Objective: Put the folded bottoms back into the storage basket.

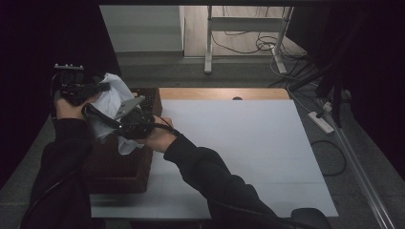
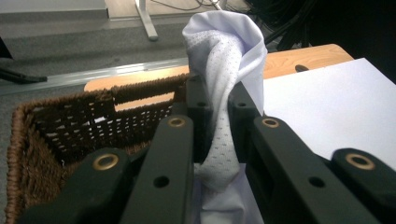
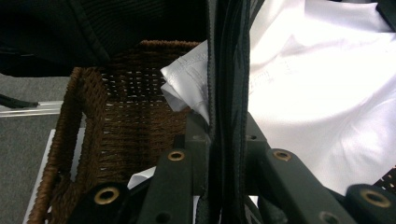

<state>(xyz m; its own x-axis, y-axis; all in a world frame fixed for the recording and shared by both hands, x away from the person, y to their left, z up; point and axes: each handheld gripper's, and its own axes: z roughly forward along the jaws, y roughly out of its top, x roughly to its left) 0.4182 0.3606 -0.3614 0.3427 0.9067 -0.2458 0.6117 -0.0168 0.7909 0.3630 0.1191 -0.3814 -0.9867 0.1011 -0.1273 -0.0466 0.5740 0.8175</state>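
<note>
Item: white garment (image 1: 111,102), held above wicker basket (image 1: 119,174) at surface's (image 1: 248,143) left edge.
Left tongs (image 2: 219,100) clamped on twisted fold.
Right tongs (image 3: 227,126) clamped on dark-trimmed hem.
Both directly over basket; garment's long axis hung vertical, lower end toward basket interior.

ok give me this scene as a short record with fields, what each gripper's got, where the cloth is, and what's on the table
left gripper: jaws shut on white garment, a twisted fold between them
right gripper: jaws shut on a dark strap with white garment beside it
garment position: bunched above the wicker basket
basket: brown, at the table's left edge
table: white sheet over wood, bare to the right of the basket
</note>
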